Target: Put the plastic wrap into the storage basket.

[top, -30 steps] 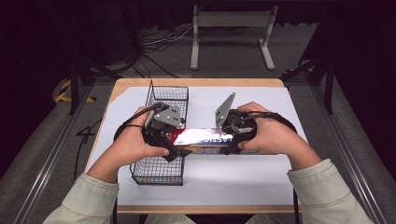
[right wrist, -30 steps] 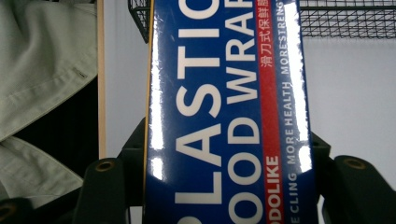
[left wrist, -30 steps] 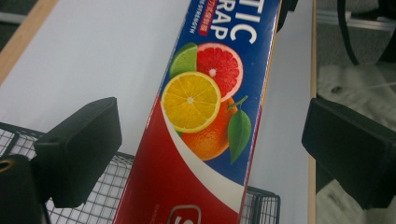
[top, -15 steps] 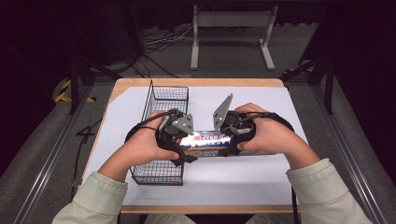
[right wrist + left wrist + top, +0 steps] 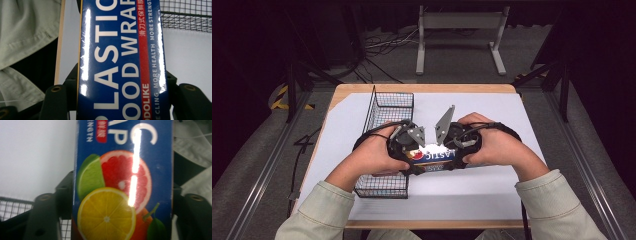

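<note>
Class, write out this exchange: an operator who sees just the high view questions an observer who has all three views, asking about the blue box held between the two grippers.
Operator: The hand hides the jaws. Does the left gripper have the box?
Observer: In the left gripper view, the left gripper's jaws have just been closing. They sit against both long edges of the blue box.
Operator: What does the print say at the right gripper's end?
Observer: The right gripper view shows white letters reading PLASTIC FOOD WRAP beside a red stripe, running up from between the right gripper's jaws.

Blue plastic-wrap box (image 5: 434,157) lies level, lengthwise, above the white table.
</note>
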### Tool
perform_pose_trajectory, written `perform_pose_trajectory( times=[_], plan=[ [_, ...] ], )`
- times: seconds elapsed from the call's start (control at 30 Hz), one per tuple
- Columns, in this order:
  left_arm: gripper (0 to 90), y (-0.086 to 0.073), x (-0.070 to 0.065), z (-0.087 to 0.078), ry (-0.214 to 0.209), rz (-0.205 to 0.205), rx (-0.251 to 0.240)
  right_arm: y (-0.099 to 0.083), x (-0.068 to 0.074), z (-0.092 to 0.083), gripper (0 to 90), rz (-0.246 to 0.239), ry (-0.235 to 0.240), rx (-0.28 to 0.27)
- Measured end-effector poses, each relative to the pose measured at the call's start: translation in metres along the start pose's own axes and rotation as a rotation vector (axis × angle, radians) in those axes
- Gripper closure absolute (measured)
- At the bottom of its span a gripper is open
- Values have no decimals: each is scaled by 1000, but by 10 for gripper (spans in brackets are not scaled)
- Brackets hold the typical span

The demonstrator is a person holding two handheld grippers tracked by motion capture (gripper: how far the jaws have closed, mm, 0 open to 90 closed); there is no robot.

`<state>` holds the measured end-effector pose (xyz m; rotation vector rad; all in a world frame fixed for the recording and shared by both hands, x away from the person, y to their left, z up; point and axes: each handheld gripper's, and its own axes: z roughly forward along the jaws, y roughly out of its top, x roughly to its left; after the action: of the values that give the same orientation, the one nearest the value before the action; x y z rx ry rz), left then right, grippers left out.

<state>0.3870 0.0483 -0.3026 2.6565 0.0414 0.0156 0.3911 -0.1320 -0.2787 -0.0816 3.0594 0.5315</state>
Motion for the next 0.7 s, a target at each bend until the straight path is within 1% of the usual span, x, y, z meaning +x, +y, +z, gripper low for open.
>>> perform_pose_trajectory(
  times=[0.03, 0.07, 0.1, 0.13, 0.17, 0.2, 0.23, 0.3, 0.33, 0.4, 0.5, 0.53, 0.57, 0.6, 0.63, 0.67, 0.7],
  plan=[
    [391, 0, -1, 0, 6, -9, -1, -1, 0, 1, 406, -4, 8, -6],
    [393, 1, -1, 0, 1, -17, -6, -2, 0, 1, 405, -9, 9, -11],
    [396, 1, 0, 0, -14, -5, 1, -2, -1, 0, 405, -7, 18, -10],
    [398, 1, -1, 0, -12, -9, 2, -2, -1, 1, 404, -6, 25, -8],
    [400, 2, -2, 1, -13, -20, -3, -3, 0, 1, 403, -9, 22, -8],
    [402, 2, -3, 0, -7, -24, -1, -3, -1, 0, 402, -16, 24, -10],
    [403, 3, -3, 0, 5, -10, 4, -3, -1, 0, 401, -18, 26, -12],
    [404, 4, -4, -1, 19, -14, 9, -4, -1, -1, 396, -33, 7, -10],
    [405, 5, -5, -2, 39, -15, 17, -4, 0, -1, 392, -33, 3, -10],
    [406, 6, -6, -2, 45, -21, 25, -4, -1, 0, 383, -43, -10, -17],
    [407, 6, -6, -2, 42, -26, 27, -5, -1, 0, 377, -38, -10, -27],
    [407, 6, -6, -2, 50, -31, 31, -6, 0, -2, 337, -45, -19, -48],
    [407, 6, -6, -2, 60, -40, 32, -6, 0, -4, 326, -40, -24, -62],
    [407, 6, -6, -2, 60, -40, 32, -7, 1, -6, 296, -29, -38, -87],
    [408, 5, -5, -3, 58, -69, 35, -7, 2, -8, 245, -8, -58, -114],
    [408, 5, -4, -3, 53, -88, 35, -7, 4, -10, 231, 7, -83, -143],
    [408, 5, -3, -4, 75, -103, 40, -6, 4, -12, 243, 15, -94, -155]
  ],
)
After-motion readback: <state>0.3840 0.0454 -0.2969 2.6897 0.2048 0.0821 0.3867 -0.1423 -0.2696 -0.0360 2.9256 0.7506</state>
